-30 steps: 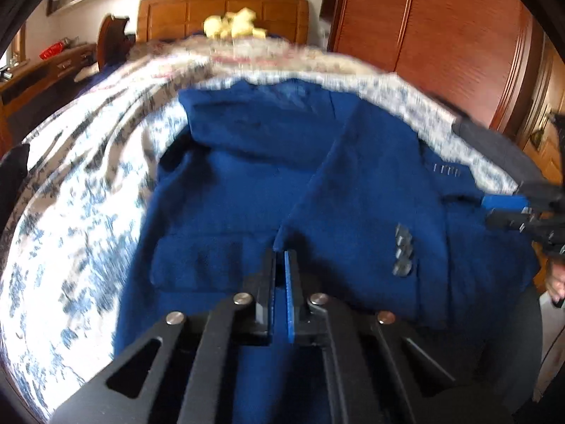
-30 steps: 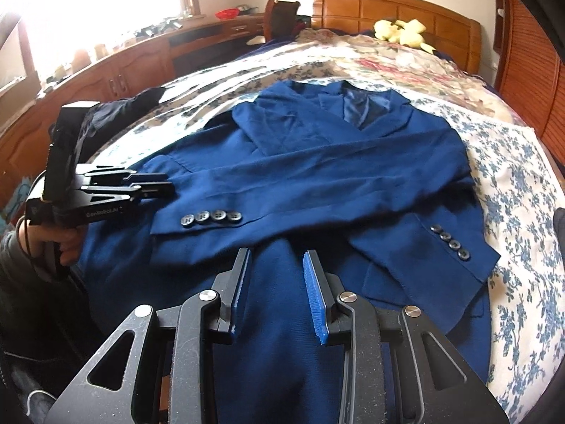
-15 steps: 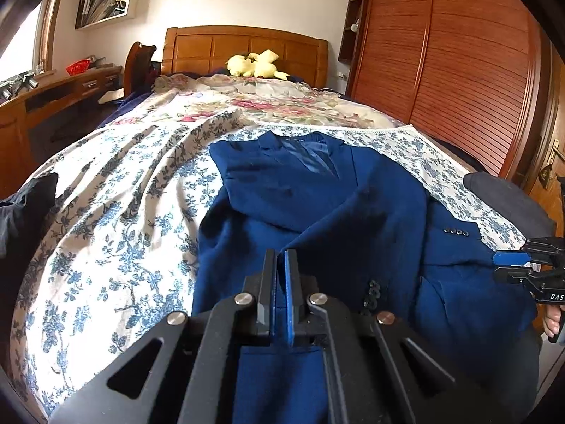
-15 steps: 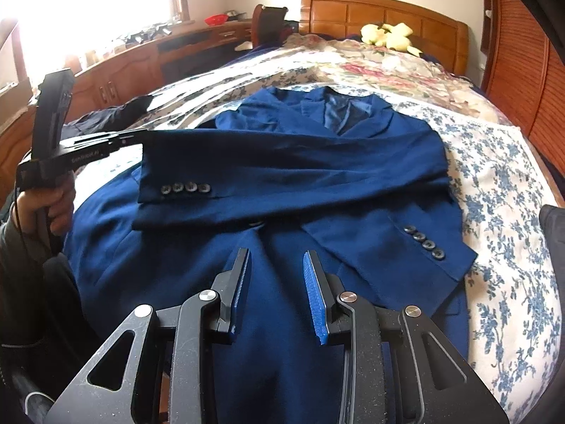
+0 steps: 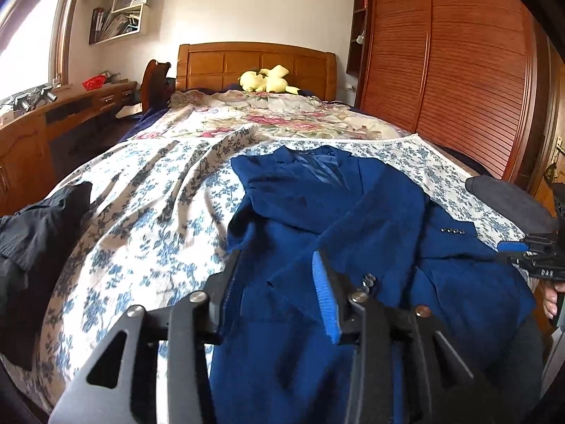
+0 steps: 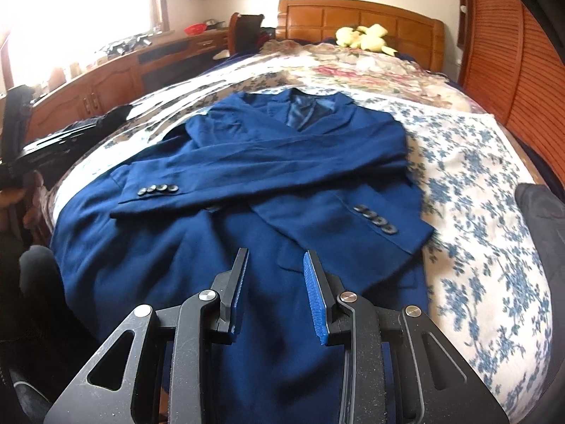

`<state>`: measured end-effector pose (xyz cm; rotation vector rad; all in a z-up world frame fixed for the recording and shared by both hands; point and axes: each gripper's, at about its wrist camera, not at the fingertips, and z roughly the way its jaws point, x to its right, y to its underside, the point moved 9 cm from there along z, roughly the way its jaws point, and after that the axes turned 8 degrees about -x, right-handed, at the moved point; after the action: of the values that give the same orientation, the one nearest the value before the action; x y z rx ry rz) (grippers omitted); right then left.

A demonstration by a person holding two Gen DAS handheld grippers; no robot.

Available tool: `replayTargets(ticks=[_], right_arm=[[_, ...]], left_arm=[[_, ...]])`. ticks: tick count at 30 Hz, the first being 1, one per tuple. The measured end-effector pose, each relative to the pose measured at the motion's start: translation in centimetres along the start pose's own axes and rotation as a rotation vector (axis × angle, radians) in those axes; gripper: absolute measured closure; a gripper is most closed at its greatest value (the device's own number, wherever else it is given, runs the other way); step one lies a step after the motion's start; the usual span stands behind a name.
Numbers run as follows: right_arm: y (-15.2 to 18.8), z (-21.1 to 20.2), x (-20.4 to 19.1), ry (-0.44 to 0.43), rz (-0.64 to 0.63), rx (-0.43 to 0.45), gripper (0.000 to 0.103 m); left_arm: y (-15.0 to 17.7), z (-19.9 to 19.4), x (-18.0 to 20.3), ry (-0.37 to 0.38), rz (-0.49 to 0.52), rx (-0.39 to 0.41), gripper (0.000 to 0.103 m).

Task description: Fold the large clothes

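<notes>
Left tongs (image 5: 279,265) opening, clear above jacket (image 5: 353,212)

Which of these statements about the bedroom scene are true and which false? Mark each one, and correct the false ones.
1. Both sleeves of the blue jacket are folded across its front. True.
2. The jacket lies on a plain white sheet. False: it lies on a blue-flowered bedspread.
3. A yellow soft toy sits near the headboard. True.
4. The right gripper is clamped on a sleeve cuff. False: its jaws stand apart with nothing pinched between them.
5. The left gripper grips the jacket hem. False: its jaws are opening and no cloth is caught between them.
</notes>
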<state>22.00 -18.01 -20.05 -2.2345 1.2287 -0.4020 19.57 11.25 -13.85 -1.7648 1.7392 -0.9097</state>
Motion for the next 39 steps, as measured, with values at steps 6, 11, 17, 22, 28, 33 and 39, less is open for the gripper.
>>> replayTargets(ticks=[6,11,17,22,28,33,39], right_arm=[[1.7,-1.3,3.2,0.036,0.051,0.012,0.067],[3.6,-1.8,5.8,0.075,0.080,0.001,0.055],[5.9,-1.3,8.1,0.094,0.120,-0.045,0.054],[7.6,-0.1,9.2,0.102,0.144,-0.107,0.054],[8.5,0.1,8.5,0.057,0.141,-0.138,0.053],[8.1,-0.6,6.7,0.014,0.101,-0.117,0.067],[7.2,-1.2,5.5,-0.008,0.094,-0.097,0.067]], left_arm=[[3.1,0.0,-1.2,-0.052,0.003,-0.082,0.049],[5.8,0.0,-2.7,-0.074,-0.016,-0.130,0.049],[7.9,0.2,-4.0,-0.097,-0.011,-0.171,0.049],[9.0,0.8,-4.6,-0.098,-0.012,-0.203,0.049],[10.1,0.9,-4.6,-0.094,-0.005,-0.225,0.049],[10.7,0.6,-4.9,-0.092,-0.014,-0.226,0.049],[11.3,-0.3,-4.4,-0.069,-0.028,-0.232,0.052]])
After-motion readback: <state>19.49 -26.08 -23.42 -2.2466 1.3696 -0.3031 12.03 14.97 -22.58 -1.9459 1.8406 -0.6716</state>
